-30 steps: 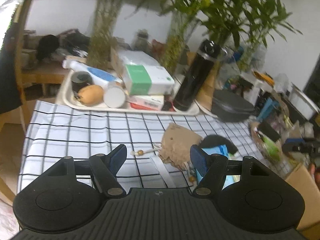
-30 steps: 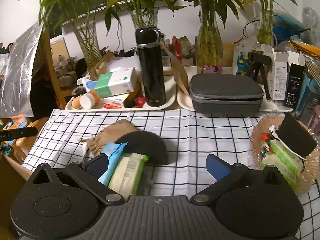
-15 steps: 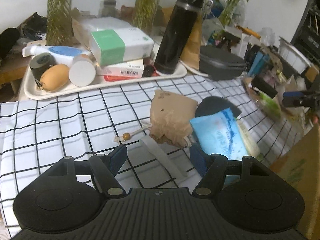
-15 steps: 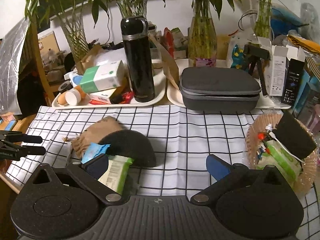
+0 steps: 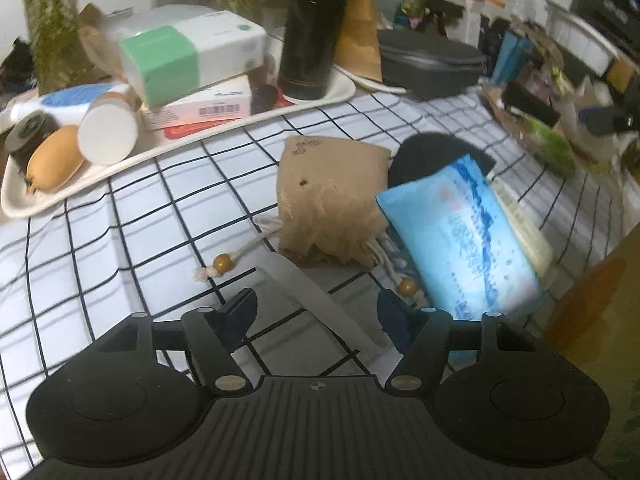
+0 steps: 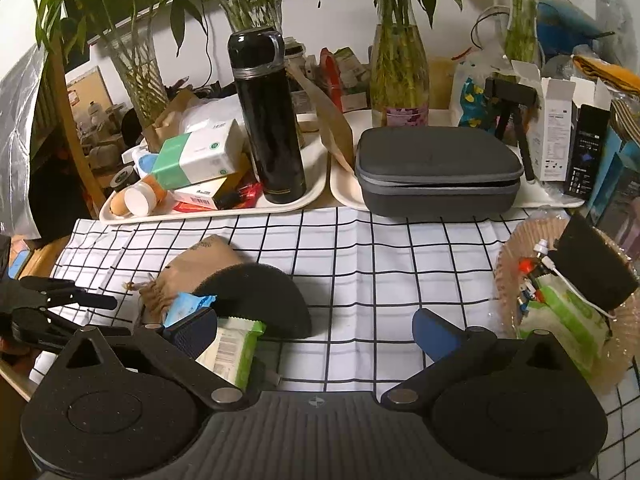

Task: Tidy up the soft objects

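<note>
Open checked cloth (image 6: 380, 264) lies bare across the middle of the tabletop, between the soft pile at left and the basket (image 6: 516, 264) at right, giving clear passage there. The pile, made of pouch (image 5: 332, 200), blue pack (image 5: 460, 240), green pack (image 6: 236, 344) and black pad (image 6: 260, 296), blocks the near-left edge. Behind the cloth, two trays (image 6: 316, 184) with a tall flask (image 6: 268, 120) and a grey case (image 6: 436, 168) form a wall. The cloth left of the pouch is bare up to the tray.

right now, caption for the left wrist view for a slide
Left gripper, fingers closing on nothing, above checked cloth near tan drawstring pouch and blue packet.
</note>
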Action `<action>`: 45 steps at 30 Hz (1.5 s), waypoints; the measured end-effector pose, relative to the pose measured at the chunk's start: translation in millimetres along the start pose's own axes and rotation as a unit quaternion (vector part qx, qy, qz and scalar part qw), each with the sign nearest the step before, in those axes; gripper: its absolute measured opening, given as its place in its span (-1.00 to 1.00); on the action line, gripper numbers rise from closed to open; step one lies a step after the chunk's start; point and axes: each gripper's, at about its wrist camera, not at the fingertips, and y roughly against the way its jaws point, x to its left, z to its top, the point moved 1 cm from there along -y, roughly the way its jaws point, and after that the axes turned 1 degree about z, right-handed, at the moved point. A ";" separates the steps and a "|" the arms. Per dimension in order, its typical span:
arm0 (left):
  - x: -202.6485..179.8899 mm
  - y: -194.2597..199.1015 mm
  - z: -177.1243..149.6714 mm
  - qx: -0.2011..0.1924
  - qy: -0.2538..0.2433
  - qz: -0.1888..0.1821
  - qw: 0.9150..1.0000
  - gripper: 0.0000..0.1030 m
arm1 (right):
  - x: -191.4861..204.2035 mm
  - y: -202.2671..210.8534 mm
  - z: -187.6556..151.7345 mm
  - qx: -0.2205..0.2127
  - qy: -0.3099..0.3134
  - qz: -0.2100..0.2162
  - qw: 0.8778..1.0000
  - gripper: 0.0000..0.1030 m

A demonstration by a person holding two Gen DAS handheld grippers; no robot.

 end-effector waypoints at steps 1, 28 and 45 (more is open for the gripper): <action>-1.9 -2.8 -0.3 0.004 -0.008 0.004 1.000 0.14 | -0.8 -0.3 -0.1 0.001 0.001 -0.001 1.000 1.00; -2.8 0.4 -8.3 0.035 -0.054 0.049 0.997 -0.62 | 3.6 -5.8 0.6 0.008 0.011 -0.008 1.000 1.00; 7.9 22.3 5.4 -0.015 0.014 0.048 0.999 -0.98 | 1.2 -40.6 3.6 0.034 0.048 -0.017 0.998 1.00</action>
